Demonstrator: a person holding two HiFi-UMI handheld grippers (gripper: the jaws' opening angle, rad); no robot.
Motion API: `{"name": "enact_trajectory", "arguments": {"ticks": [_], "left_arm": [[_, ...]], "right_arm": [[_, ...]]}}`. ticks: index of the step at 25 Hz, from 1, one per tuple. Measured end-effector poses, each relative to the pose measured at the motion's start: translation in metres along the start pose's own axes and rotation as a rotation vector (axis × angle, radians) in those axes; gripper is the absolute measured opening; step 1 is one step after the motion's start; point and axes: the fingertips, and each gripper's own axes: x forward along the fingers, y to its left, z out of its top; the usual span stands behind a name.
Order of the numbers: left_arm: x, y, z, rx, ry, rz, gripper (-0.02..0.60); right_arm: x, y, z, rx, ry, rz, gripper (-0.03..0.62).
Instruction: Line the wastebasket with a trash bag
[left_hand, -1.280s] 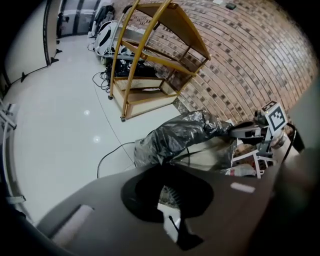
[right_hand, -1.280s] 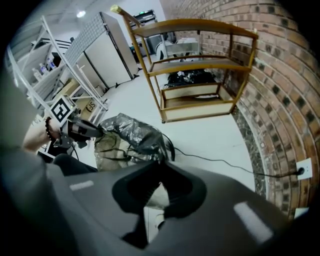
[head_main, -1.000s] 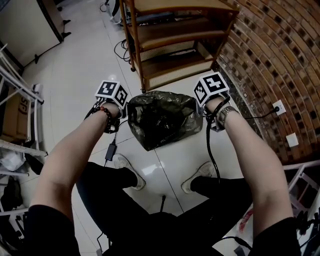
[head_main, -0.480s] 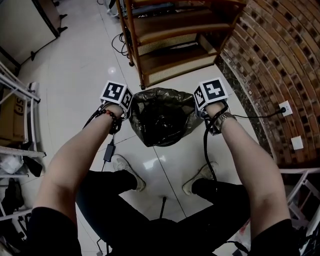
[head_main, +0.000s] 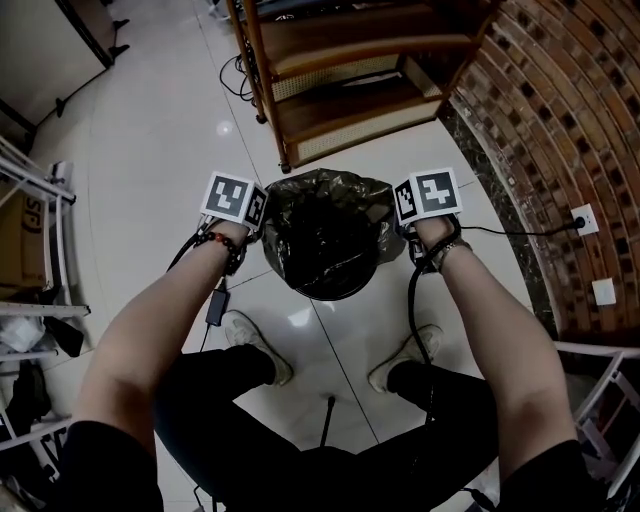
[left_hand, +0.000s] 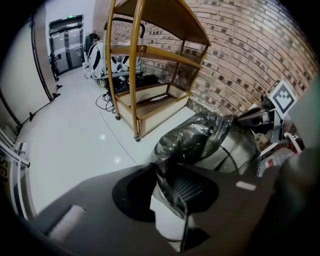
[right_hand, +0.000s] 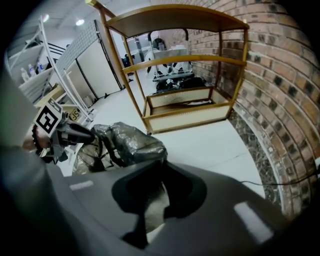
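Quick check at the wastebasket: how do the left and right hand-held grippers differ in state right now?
Jaws: the left hand-held gripper has its jaws apart, having just been opening, with trash bag film between them; the right hand-held gripper is pinched shut on the film. Side: the left is at the wastebasket rim's left, the right at its right. Shared: both point steeply down at the bag's edge.

Bright even light; glare spots on floor (head_main: 160, 150) (glossy tile); gripper views fisheye-warped.
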Motion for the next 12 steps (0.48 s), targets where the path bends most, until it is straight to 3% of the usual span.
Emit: {"name": "enact_trajectory", "arguments": {"ticks": [7, 12], "left_arm": [[-0.017, -0.001, 0.017, 0.049, -0.149, 0.03, 0.071], [-0.006, 0.003, 0.002, 0.025, -0.099, 0.02, 0.074]], "right_arm": [[-0.013, -0.008, 0.017, 0.004, -0.133, -0.009, 0.021], [0.0, -0.004, 0.001, -0.011, -0.084, 0.005, 0.02]]}}
